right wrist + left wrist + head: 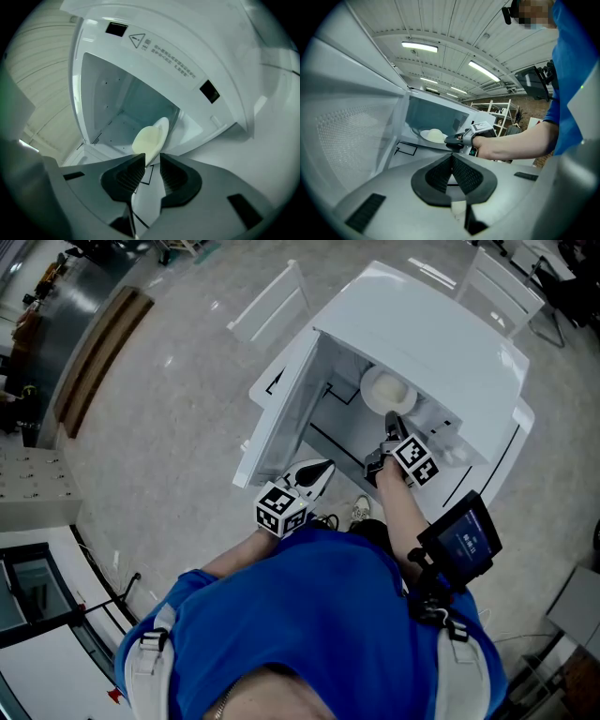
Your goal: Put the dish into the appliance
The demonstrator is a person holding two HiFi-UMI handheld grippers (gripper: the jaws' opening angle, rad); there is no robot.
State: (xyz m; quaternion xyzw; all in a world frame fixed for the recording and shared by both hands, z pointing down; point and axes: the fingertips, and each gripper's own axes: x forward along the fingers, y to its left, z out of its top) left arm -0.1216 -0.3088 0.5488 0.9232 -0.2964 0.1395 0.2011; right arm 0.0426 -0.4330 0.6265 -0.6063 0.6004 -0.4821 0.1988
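— Nearest the camera, what shows?
— Blue shirt (300, 624), at 6 o'clock in the head view. Above it the left gripper (451, 160) has its pads pressed together on nothing.
— And the dish (151, 135)?
— It lies on the floor inside the open microwave (441, 343). It is at 12 o'clock, just past the right gripper (151, 161), whose fingers stand apart, pinching nothing.

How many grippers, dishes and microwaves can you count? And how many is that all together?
Grippers: 2, the left gripper and the right gripper
Dishes: 1, a pale dish inside the microwave
Microwaves: 1, a white microwave with its door open
Total: 4
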